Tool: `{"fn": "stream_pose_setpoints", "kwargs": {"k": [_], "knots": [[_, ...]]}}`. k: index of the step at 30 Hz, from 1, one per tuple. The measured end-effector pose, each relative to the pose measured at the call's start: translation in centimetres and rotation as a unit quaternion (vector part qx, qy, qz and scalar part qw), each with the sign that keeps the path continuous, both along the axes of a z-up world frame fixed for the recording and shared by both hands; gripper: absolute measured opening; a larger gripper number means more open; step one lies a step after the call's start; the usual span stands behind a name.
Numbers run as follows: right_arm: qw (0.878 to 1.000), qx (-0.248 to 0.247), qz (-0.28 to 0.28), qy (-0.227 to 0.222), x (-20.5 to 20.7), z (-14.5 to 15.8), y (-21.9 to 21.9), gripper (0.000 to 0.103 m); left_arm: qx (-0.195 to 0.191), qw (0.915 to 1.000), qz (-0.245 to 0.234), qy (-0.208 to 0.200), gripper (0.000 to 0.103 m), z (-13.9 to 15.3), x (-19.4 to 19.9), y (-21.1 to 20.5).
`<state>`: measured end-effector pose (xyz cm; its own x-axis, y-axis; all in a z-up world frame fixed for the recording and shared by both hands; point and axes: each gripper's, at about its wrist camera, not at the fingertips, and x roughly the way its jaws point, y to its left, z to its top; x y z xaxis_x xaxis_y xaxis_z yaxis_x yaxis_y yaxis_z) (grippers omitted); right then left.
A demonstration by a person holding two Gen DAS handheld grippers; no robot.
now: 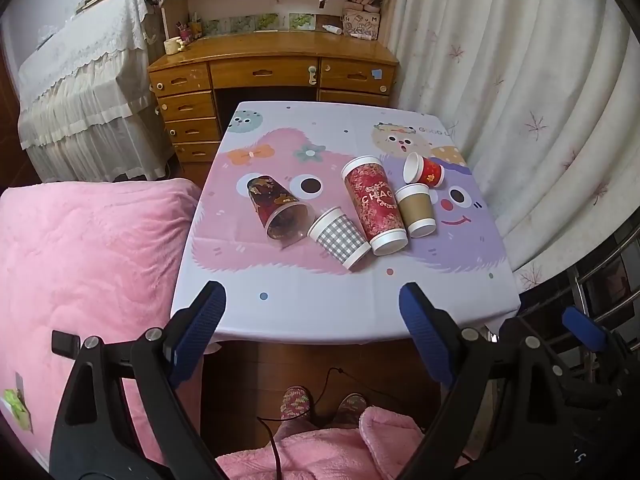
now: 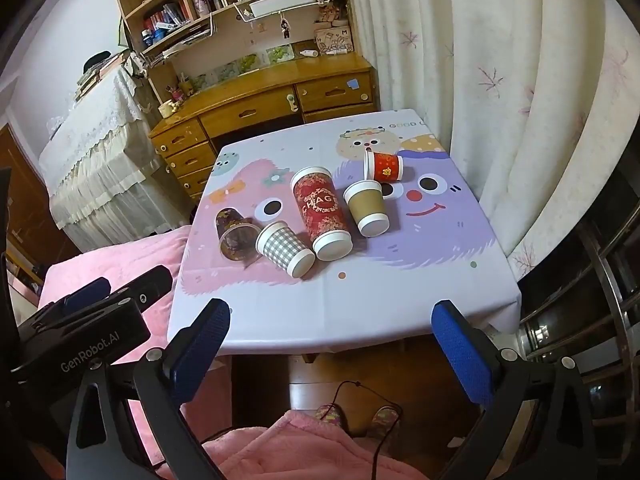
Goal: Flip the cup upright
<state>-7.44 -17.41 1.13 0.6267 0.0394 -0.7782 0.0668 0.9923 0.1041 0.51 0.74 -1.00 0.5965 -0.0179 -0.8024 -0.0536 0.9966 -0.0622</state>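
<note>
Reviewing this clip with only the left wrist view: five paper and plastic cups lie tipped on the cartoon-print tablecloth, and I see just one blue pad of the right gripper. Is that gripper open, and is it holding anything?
Observer: The right gripper is open, its blue pads spread wide with nothing between them. It hangs short of the near edge of the cloth-covered table.
Operator: What does the left gripper look like from outside?
Observer: The right wrist view shows the black body of the left gripper at its lower left, printed GenRobot.AI. It sits off the table's left side, above the fluffy pink blanket.
</note>
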Motion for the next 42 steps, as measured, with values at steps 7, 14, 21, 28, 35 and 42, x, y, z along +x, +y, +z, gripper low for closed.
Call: {"fn": "stream_pose_setpoints", "kwargs": {"k": [7,14,21,28,35,42], "knots": [[1.0,-0.001,-0.001,0.002,0.3,0.1,-0.1,0.102,0.0,1.0,0.0,-0.001,0.087,-0.4,0.1,0.1],[1.0,-0.001,0.0,0.003,0.4,0.1,-0.1,0.102,0.001,1.0,0.0,0.0,0.087,-0.3,0.1,0.0],[1.0,-0.002,-0.001,0.005,0.5,0.1,0.0,0.102,-0.002,1.0,-0.003,0.001,0.087,-0.7,0.4,0.4],[1.0,-0.007,-0.012,0.002,-0.2,-0.1,-0.3,0.102,-0.004,0.9999,-0.016,0.004,0.087,-1.1,1.4,0.6],[1.0,-0.006,-0.027,0.007,-0.5,-0.5,0.1,0.102,-0.009,0.999,-0.041,0.013,0.087,-1.1,2.4,1.0],[0.999,0.007,-0.051,0.011,-1.0,-1.2,0.8,0.102,-0.013,0.9969,-0.073,0.026,0.087,-1.8,2.9,1.7]]}}
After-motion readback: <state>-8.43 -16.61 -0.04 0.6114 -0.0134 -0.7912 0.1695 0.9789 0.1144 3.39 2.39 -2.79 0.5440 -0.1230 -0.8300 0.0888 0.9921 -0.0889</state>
